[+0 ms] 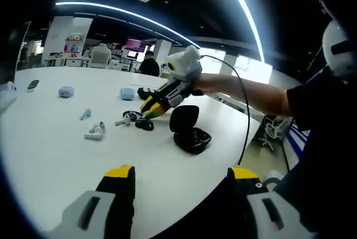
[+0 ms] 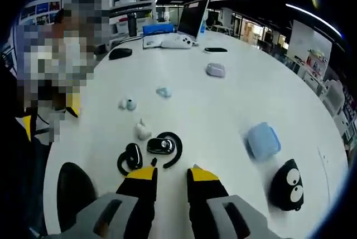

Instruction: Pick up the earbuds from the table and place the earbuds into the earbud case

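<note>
Two black ear-hook earbuds (image 2: 150, 152) are lying on the white counter (image 2: 223, 116), just beyond the right gripper (image 2: 172, 173), whose jaws are hovering narrowly parted and empty. The open black earbud case (image 1: 188, 129) is sitting near them; the left gripper (image 1: 181, 173) is gaping wide.

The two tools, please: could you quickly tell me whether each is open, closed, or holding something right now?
Left tool: open, holding nothing.
Right tool: open, holding nothing, just short of the black earbuds on the table.
</note>
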